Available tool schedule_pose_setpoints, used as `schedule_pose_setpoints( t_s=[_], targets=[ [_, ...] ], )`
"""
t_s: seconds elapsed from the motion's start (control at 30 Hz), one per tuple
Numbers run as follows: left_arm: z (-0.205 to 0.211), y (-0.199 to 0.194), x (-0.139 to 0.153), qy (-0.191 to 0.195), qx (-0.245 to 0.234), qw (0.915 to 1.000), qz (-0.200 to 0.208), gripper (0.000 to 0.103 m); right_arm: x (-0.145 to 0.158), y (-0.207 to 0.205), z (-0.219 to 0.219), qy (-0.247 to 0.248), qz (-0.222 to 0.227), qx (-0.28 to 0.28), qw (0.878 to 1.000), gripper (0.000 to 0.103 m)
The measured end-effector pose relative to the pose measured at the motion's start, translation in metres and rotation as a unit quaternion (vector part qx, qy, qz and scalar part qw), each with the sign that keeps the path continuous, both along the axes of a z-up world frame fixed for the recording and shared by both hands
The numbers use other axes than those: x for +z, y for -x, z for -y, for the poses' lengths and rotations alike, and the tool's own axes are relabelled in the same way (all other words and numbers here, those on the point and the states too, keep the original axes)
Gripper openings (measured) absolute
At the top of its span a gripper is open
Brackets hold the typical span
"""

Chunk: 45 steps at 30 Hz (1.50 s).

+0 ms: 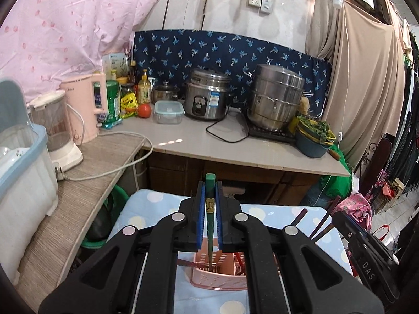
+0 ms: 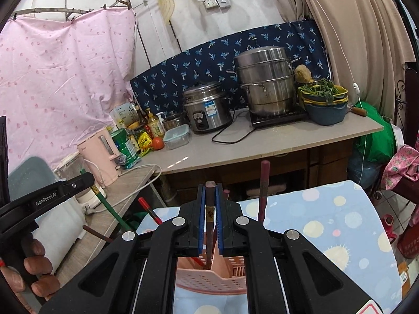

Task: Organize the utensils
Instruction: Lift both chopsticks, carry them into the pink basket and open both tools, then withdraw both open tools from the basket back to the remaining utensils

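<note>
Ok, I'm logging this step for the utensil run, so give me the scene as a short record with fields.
left claw: shut on green chopstick, tip down in the holder
right claw: shut on brown chopstick, tip down in the holder
holder: pink slotted basket, more chopsticks inside
surface: blue dotted cloth
behind: counter with rice cooker and steamer pot

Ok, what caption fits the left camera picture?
Left gripper lowering a green chopstick into the pink basket.

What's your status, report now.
Left gripper shut on green chopstick, tip over pink basket. Right gripper shut on brown chopstick, over the same basket. Chopsticks already inside; nothing blocking.
</note>
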<state>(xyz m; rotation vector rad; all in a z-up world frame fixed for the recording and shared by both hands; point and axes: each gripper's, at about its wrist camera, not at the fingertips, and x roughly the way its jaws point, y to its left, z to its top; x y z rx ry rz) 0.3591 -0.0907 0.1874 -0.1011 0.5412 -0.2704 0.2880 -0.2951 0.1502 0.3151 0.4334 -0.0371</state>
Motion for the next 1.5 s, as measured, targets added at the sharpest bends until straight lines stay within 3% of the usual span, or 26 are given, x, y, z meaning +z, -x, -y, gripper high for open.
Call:
schedule_pose_setpoints(
  t_s=[0.2,0.27,0.3,0.33,0.7,1.03,1.3,1.5],
  targets=[
    [0.000,0.000,-0.011,0.003,0.003,1.0000,-0.006,0.010,-0.007,0.001,-0.004,0.011,-0.010,0.000,1.000,0.013],
    [-0.002,0.002,-0.010,0.009,0.004,0.9999,-0.003,0.023,-0.007,0.003,-0.003,0.011,-0.012,-0.002,1.000,0.017],
    [-0.004,0.004,-0.009,0.011,0.007,0.9999,0.002,0.034,-0.007,0.004,-0.003,0.011,-0.011,-0.004,1.000,0.020],
    [-0.004,0.007,-0.007,0.010,0.011,0.9999,0.008,0.038,-0.006,0.007,-0.003,0.011,-0.009,-0.004,1.000,0.022],
    [-0.009,0.034,0.011,0.009,0.003,0.9997,0.022,0.038,0.015,0.041,-0.008,0.020,0.015,-0.001,1.000,0.024],
    [-0.022,0.080,0.024,0.001,0.000,0.9996,0.029,0.038,0.027,0.099,-0.018,0.020,0.025,0.008,0.999,0.025],
    [-0.034,0.124,0.017,-0.016,-0.006,0.9996,0.023,0.038,0.017,0.151,-0.038,0.036,0.012,0.020,0.999,0.025],
    [-0.043,0.158,-0.006,-0.040,-0.008,0.9992,0.004,0.038,-0.006,0.187,-0.049,0.028,-0.016,0.031,0.999,0.025]
  ],
)
